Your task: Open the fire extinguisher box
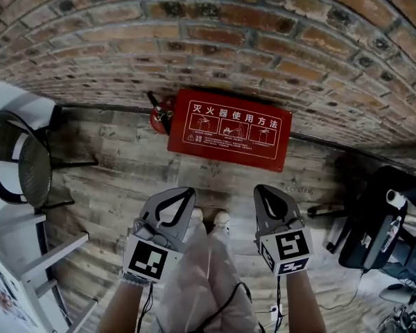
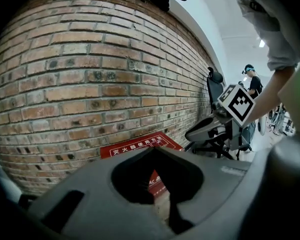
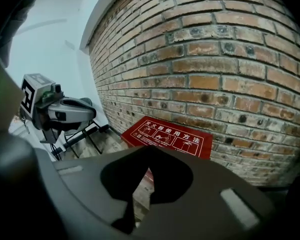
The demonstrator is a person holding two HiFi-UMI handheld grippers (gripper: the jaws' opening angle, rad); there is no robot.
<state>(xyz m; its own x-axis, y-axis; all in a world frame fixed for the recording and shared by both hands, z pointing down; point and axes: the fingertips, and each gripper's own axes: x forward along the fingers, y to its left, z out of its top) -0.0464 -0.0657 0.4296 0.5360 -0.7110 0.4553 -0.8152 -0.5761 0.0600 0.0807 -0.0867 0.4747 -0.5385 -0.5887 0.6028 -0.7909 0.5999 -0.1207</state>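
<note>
Fingers together, empty: left gripper (image 1: 188, 192), right gripper (image 1: 262, 189) | fire extinguisher box (image 1: 229, 129) closed, well apart

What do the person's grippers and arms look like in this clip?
Both the left gripper and right gripper are grey plastic, with curved jaws framing a teardrop-shaped hole. Each carries a white cube printed with black square markers. A thin black cable trails from the left one. The forearms are bare; no sleeves reach the wrists.

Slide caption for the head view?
Left tongs and right tongs shut, short of closed red extinguisher box at brick wall.
</note>
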